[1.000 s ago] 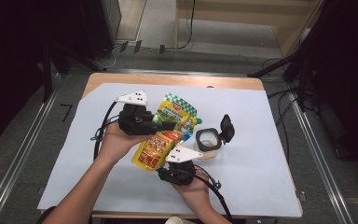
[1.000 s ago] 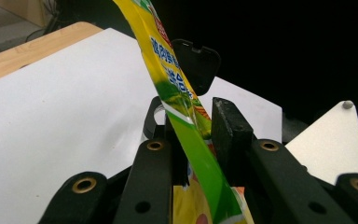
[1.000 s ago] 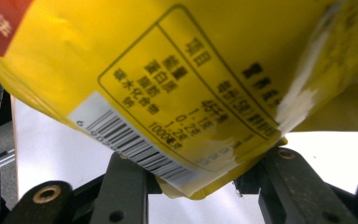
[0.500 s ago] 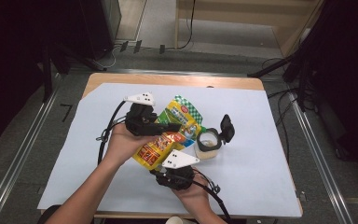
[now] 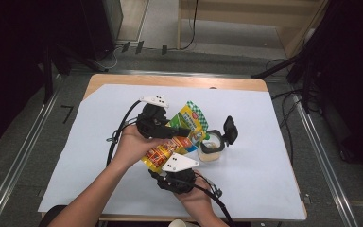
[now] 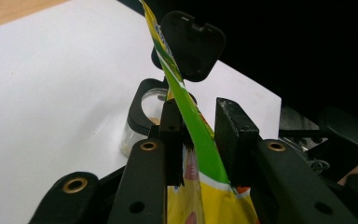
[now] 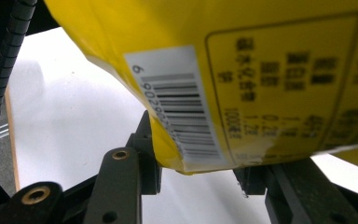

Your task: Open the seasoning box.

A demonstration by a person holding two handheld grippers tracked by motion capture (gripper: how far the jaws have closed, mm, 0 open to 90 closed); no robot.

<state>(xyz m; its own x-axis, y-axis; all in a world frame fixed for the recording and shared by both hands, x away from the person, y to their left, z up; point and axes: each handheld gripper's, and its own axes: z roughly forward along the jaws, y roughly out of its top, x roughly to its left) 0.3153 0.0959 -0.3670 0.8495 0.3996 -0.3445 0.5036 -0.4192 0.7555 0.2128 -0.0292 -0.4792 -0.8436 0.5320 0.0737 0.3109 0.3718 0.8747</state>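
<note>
White table (image 5: 274, 189), one pouch (image 5: 182, 135), one jar (image 5: 211, 150)

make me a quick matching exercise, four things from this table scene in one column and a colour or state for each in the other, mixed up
Things:
1. pouch
2. jar
3. lid
4. sheet

Colour or state:
A. black, flipped up
B. white, spread over the table
C. clear, open at the top
D. yellow and green, between the jaws of both claws

Pairs: 1-D, 2-C, 3-A, 4-B
</note>
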